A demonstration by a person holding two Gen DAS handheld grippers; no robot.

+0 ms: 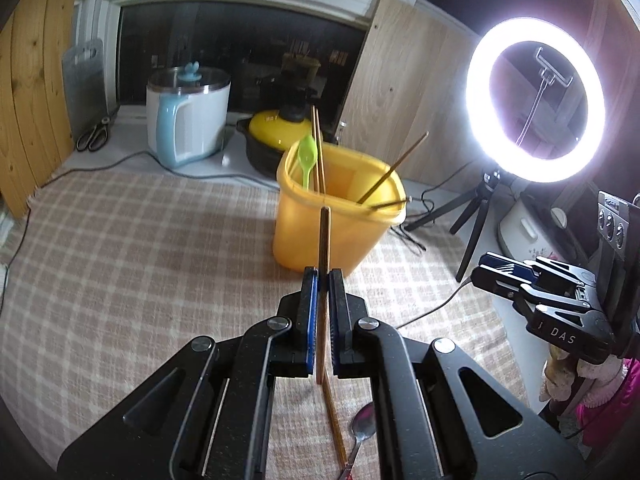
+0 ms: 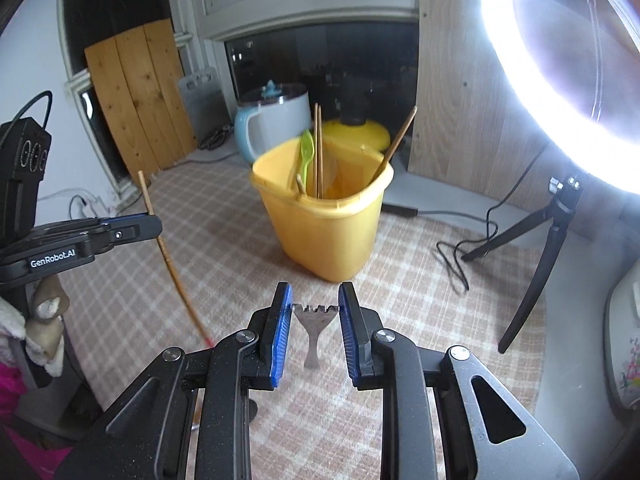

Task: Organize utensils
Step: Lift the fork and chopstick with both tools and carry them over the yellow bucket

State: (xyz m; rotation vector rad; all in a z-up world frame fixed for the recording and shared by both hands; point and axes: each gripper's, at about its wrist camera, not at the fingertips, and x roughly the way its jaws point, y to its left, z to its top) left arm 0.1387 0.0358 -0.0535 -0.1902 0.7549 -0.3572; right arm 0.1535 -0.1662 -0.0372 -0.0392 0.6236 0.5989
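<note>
A yellow plastic bin (image 1: pixel 340 220) (image 2: pixel 324 220) stands on the checked cloth and holds a green spoon (image 1: pixel 307 158) (image 2: pixel 306 156) and several wooden chopsticks (image 1: pixel 318 148) (image 2: pixel 318 148). My left gripper (image 1: pixel 323 280) is shut on a wooden chopstick (image 1: pixel 324 248), held upright in front of the bin; the right wrist view shows it (image 2: pixel 168 248) at the left. My right gripper (image 2: pixel 316 300) is shut on a metal fork (image 2: pixel 314 320), gripped across its tines, short of the bin. A metal spoon (image 1: pixel 362 432) lies on the cloth under my left gripper.
A lit ring light (image 1: pixel 536 100) on a black tripod (image 2: pixel 536 248) stands at the right with its cable on the cloth. A white and blue kettle (image 1: pixel 186 120) and a yellow-lidded pot (image 1: pixel 276 130) stand behind the bin. Scissors (image 1: pixel 94 136) lie at the far left.
</note>
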